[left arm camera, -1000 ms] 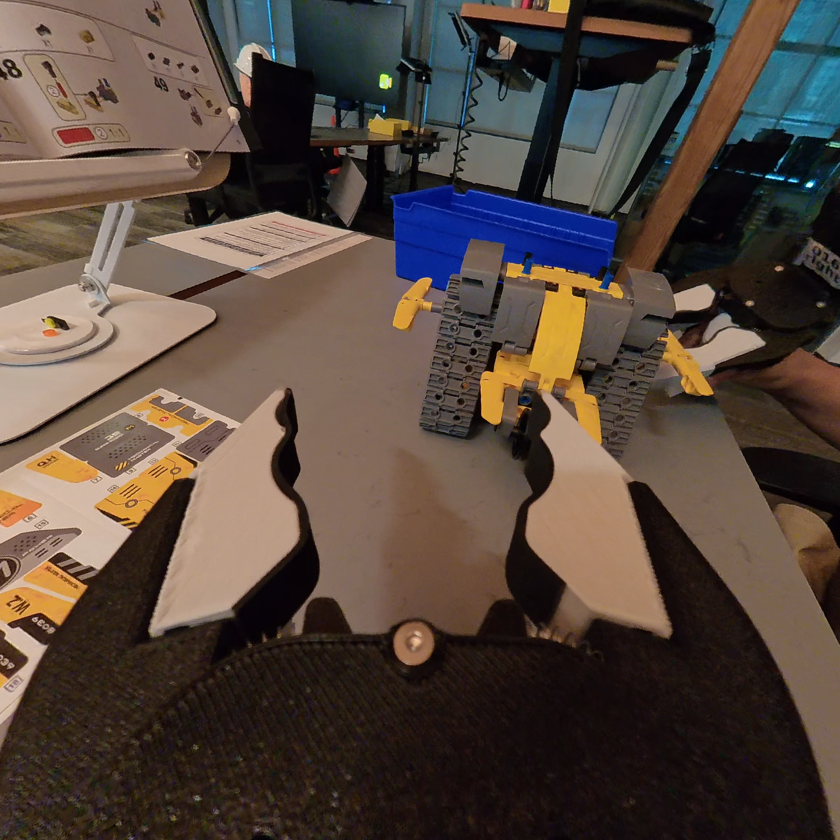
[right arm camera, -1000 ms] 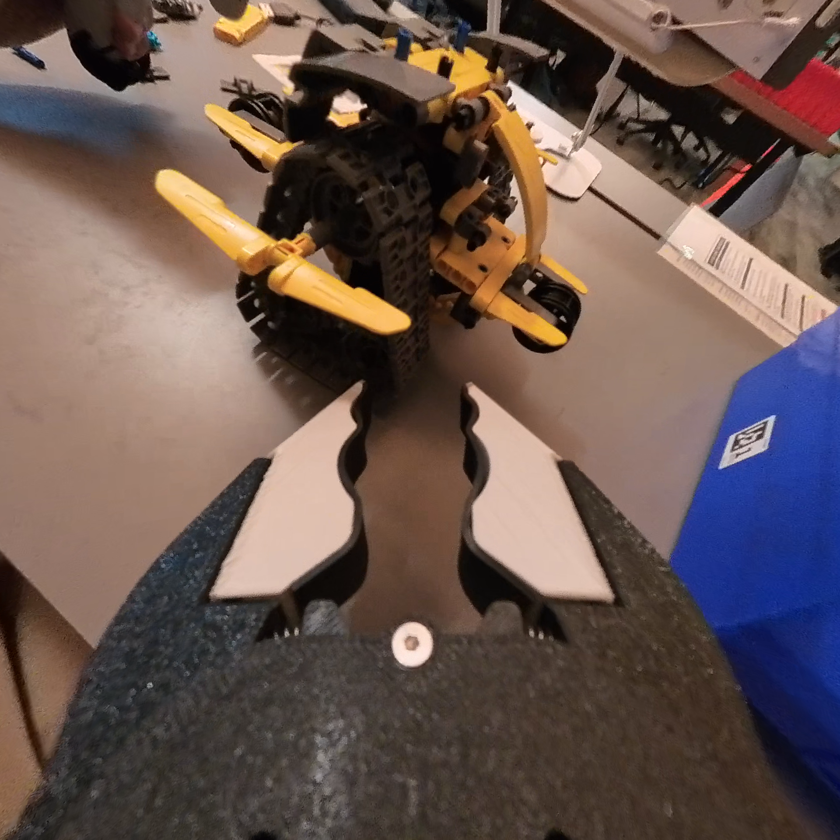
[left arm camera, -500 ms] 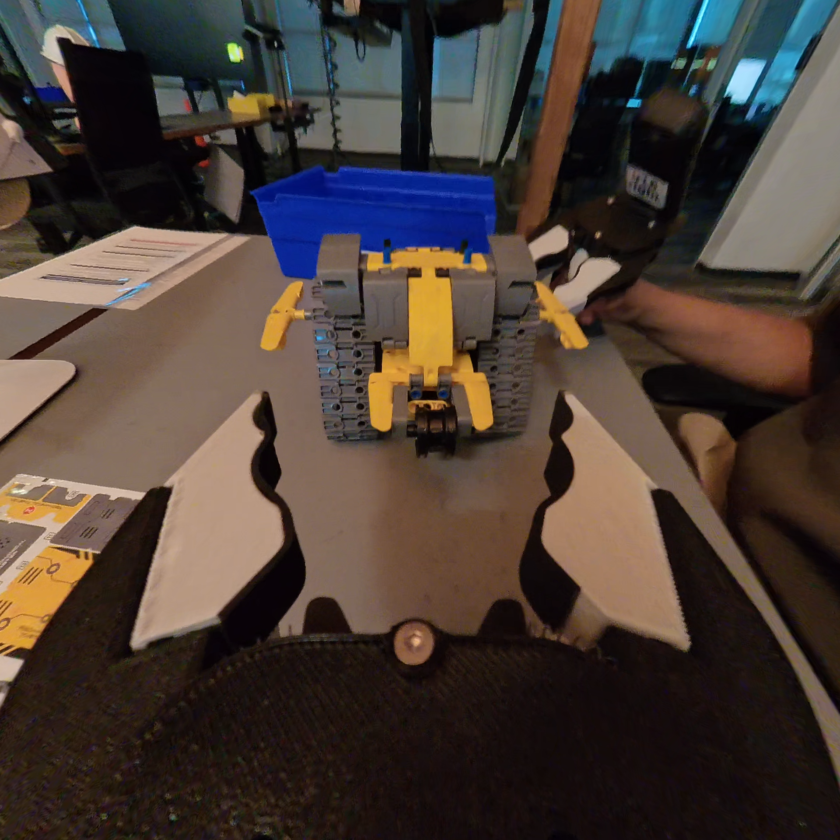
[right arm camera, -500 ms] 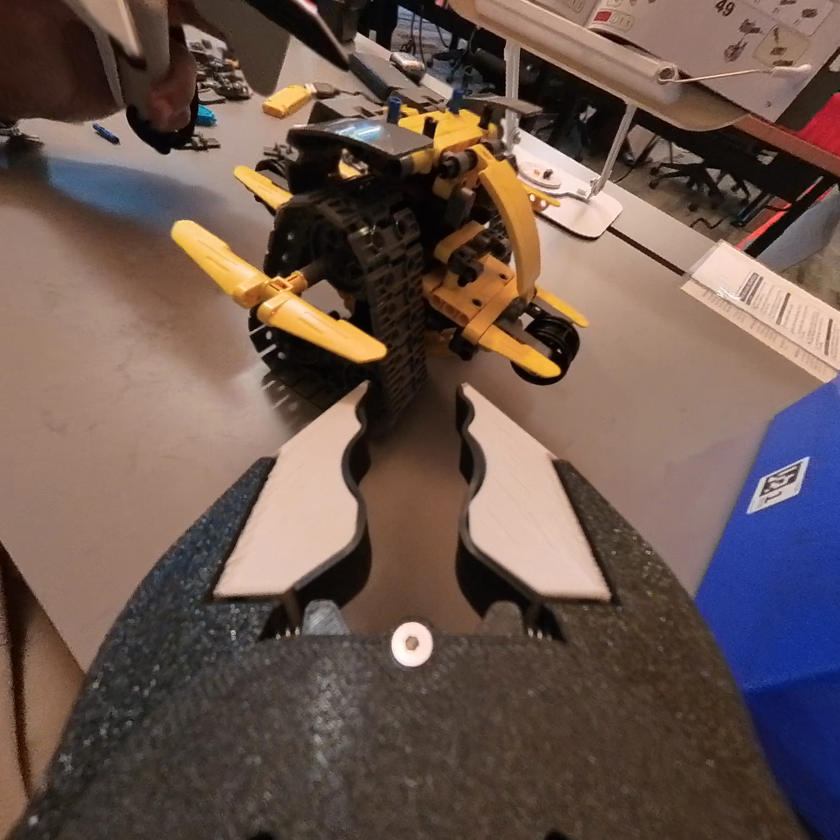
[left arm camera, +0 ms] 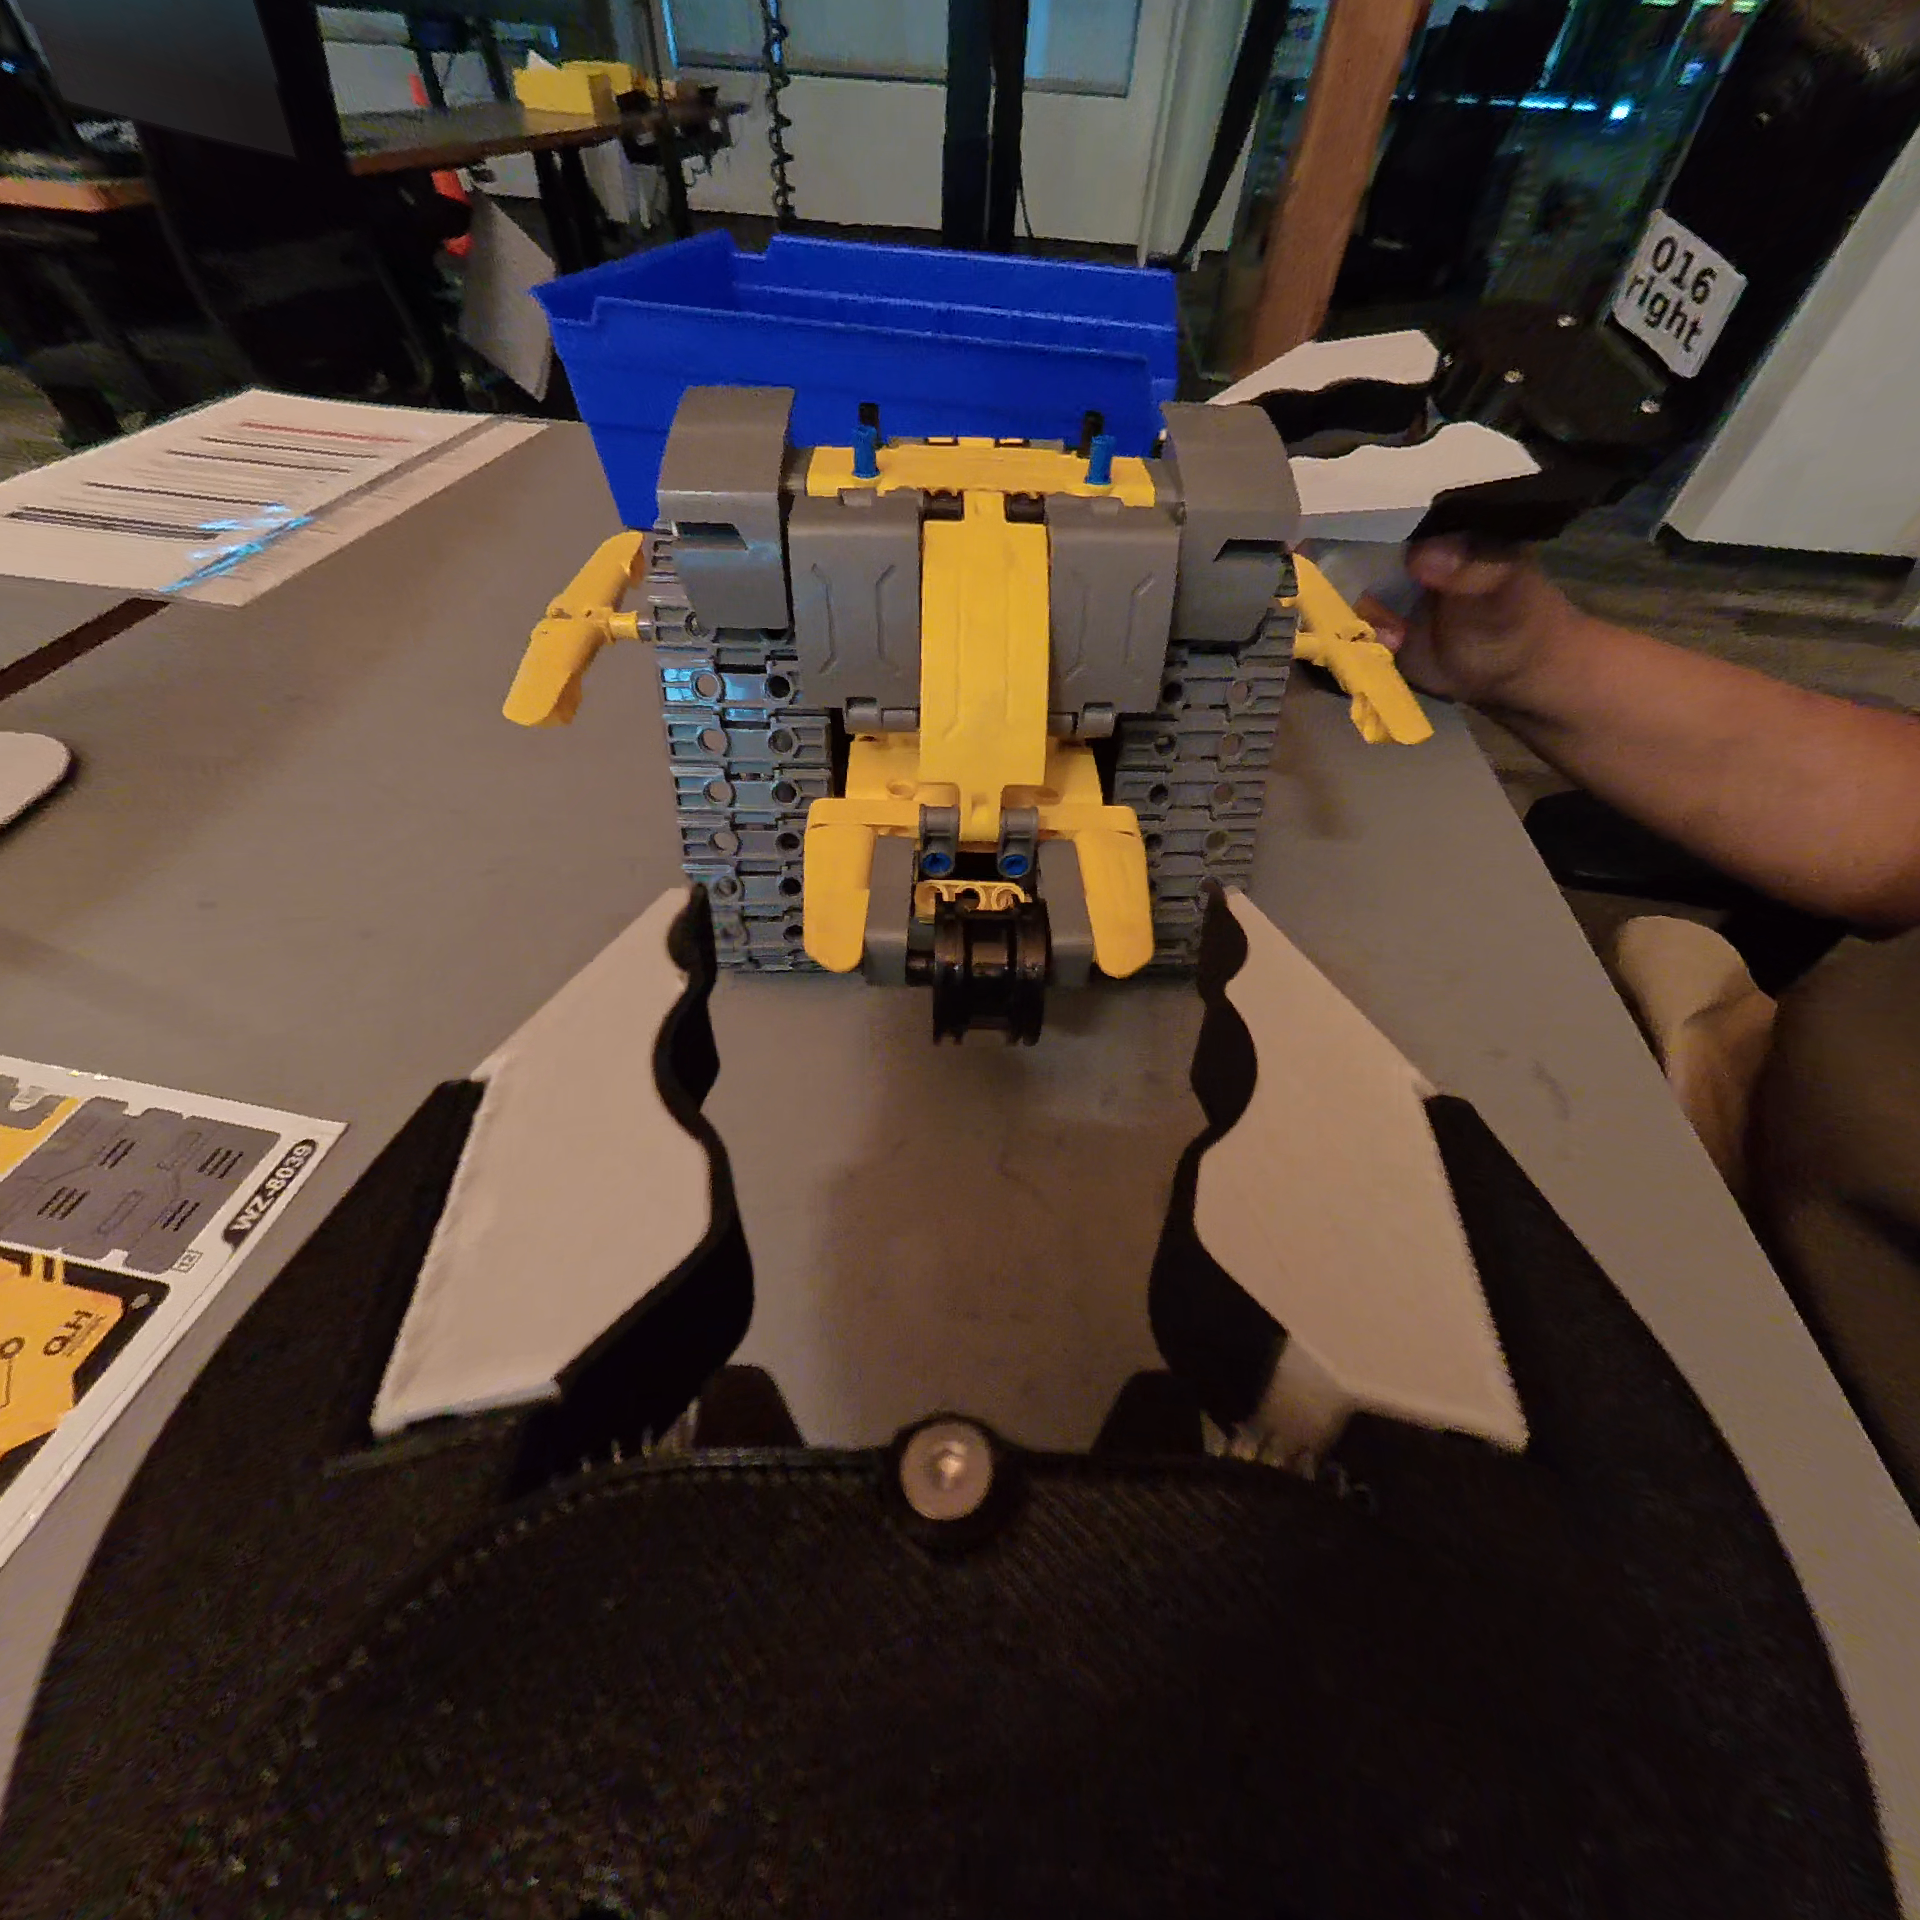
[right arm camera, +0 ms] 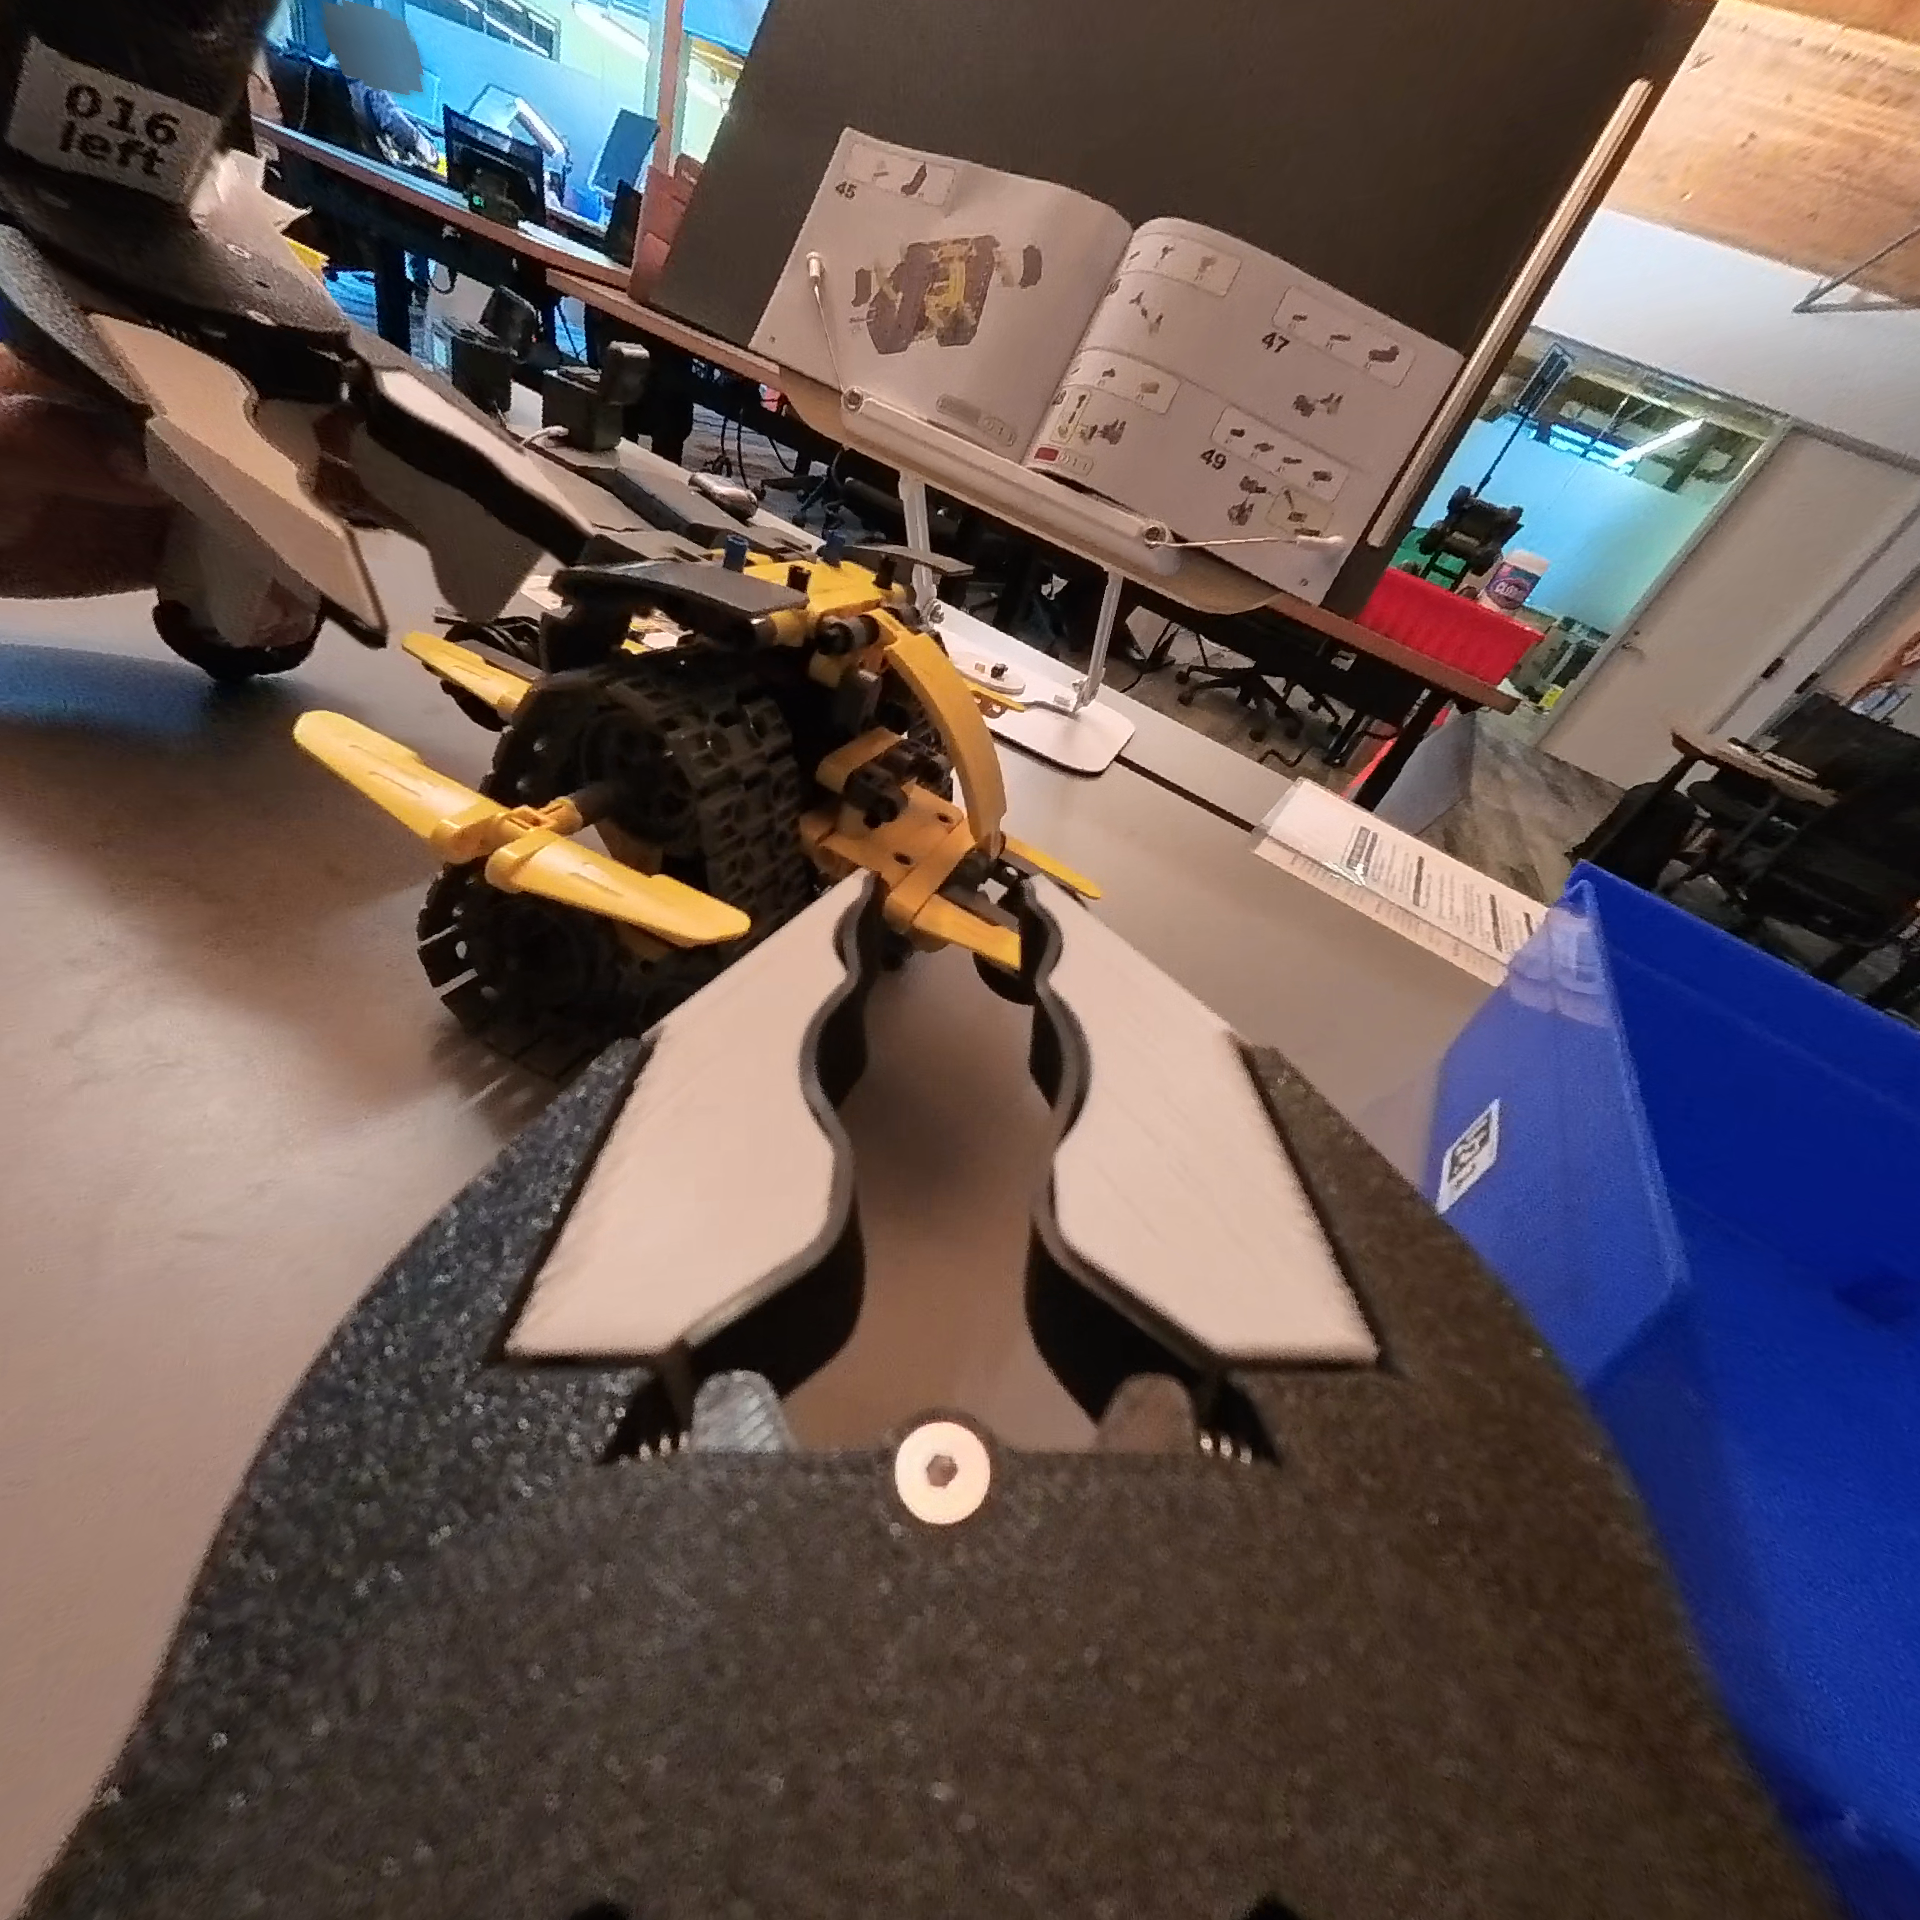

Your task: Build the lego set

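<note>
A yellow and grey building-brick tracked vehicle (left arm camera: 971, 707) stands upright on a grey table (left arm camera: 312, 852), its front end with a small black wheel (left arm camera: 987, 971) facing the left wrist camera. Grey link tracks run up both sides, and yellow winglike pieces stick out to left and right.

The left gripper (left arm camera: 956, 935) sits low over the table just in front of the model. Its two white fingers (left arm camera: 582, 1143) are spread wide, the tips level with the outer edges of the two tracks; whether they touch the tracks cannot be told. Nothing is held between them.

The right gripper (right arm camera: 940, 914) comes at the model from its side. Its fingers are parted with a narrow gap between them, and the tips lie about a low yellow piece at the model's front; whether they press on it cannot be told. In the left wrist view this gripper (left arm camera: 1361, 436) shows beyond the model's right side, with a person's hand (left arm camera: 1475, 623) below it.

A blue plastic bin (left arm camera: 862, 322) stands just behind the model. A sticker sheet (left arm camera: 114, 1236) lies at the table's near left corner, and a printed paper (left arm camera: 229, 478) lies farther back on the left. An open instruction booklet (right arm camera: 1101, 353) rests on a white stand (right arm camera: 1049, 717) beyond the model.
</note>
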Demonstrator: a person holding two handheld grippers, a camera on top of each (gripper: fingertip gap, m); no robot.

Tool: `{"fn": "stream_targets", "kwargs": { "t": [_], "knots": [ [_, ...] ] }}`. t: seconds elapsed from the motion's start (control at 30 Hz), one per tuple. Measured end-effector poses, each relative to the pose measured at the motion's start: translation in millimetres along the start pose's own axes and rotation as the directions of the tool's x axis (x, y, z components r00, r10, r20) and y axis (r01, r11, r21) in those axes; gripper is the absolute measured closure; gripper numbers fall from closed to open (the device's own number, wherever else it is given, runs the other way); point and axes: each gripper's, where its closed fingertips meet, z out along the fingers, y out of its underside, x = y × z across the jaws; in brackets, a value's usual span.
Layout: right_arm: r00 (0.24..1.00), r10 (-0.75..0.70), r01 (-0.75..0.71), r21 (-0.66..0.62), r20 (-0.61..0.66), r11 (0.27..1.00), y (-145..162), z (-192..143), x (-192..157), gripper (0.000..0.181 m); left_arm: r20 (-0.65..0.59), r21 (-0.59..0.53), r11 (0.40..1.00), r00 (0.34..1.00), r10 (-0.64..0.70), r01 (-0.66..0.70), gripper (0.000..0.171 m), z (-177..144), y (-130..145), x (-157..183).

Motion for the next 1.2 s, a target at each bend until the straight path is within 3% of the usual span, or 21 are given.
{"fn": "stream_targets", "kwargs": {
  "t": [0.4, 0.57, 0.83, 1.2],
  "knots": [
    [0.999, 0.032, -0.032, 0.031, -0.007, 0.999, -4, -2, 5, 0.157, 0.076, -0.103, 0.991, 0.993, 0.094, -0.086, 0.071, 18, 11, 1],
    [0.999, 0.038, -0.037, 0.044, -0.008, 0.998, -5, -4, 6, 0.157, 0.074, -0.071, 0.990, 0.989, 0.125, -0.120, 0.102, 17, 7, 5],
    [0.998, 0.066, -0.065, 0.077, -0.015, 0.995, -9, -7, 10, 0.158, 0.078, -0.068, 0.993, 0.992, 0.102, -0.096, 0.103, 14, 7, 0],
    [0.995, 0.096, -0.092, 0.122, -0.033, 0.988, -13, -14, 15, 0.158, 0.198, -0.092, 0.994, 0.977, 0.078, -0.060, 0.104, -15, 13, -40]
  ]
}}
